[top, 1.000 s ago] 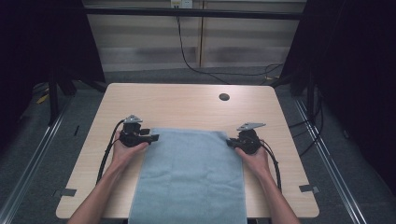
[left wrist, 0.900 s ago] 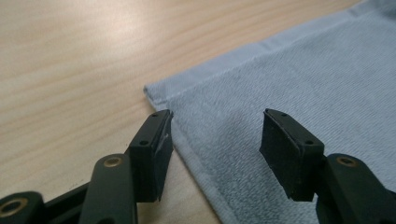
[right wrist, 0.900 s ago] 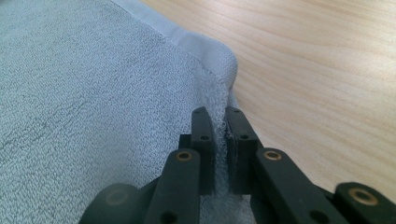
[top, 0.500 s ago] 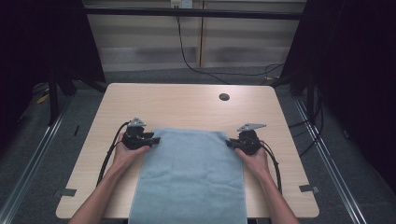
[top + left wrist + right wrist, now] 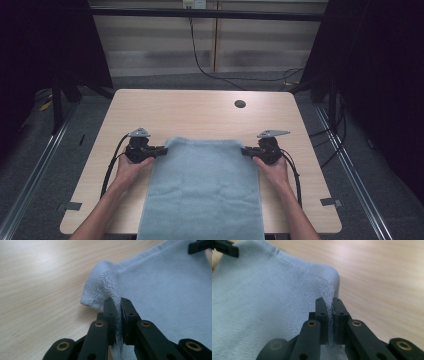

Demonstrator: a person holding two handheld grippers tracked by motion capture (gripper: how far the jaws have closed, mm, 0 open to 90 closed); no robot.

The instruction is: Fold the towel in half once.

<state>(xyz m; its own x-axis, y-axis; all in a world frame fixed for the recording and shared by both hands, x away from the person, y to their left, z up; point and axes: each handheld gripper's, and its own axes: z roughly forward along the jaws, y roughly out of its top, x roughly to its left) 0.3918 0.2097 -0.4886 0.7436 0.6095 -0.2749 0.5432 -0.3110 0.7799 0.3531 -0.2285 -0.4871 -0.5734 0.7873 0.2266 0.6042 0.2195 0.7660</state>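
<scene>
Two hand-held grippers are at work on one pale blue towel (image 5: 205,190), which lies flat along the middle of the wooden tabletop (image 5: 200,112), its near end hanging past the front edge.

Over on the left, the left hand-held gripper (image 5: 161,149) sits at the towel's far left corner, with the person's left hand (image 5: 131,167) wrapped around its body and a black cable looping back along the forearm. Its jaws have just been closing, and in the left gripper view they are now pressed together on the fabric: the left hand-held gripper (image 5: 118,311) pinches a raised fold of the towel (image 5: 165,290), and the hemmed corner bunches up and curls above the jaw tips, lifted off the wood.

Across the cloth to the right, the right hand-held gripper (image 5: 245,150) holds the far right corner, with the right hand (image 5: 272,170) behind it. In the right gripper view the right hand-held gripper (image 5: 330,311) is clamped tight on the towel (image 5: 262,305), with a thin ridge of terry squeezed between the jaws and the corner puckered just beyond them.

Further back on the right, a small dark round spot (image 5: 240,104), probably a cable hole, sits well apart from the towel.
</scene>
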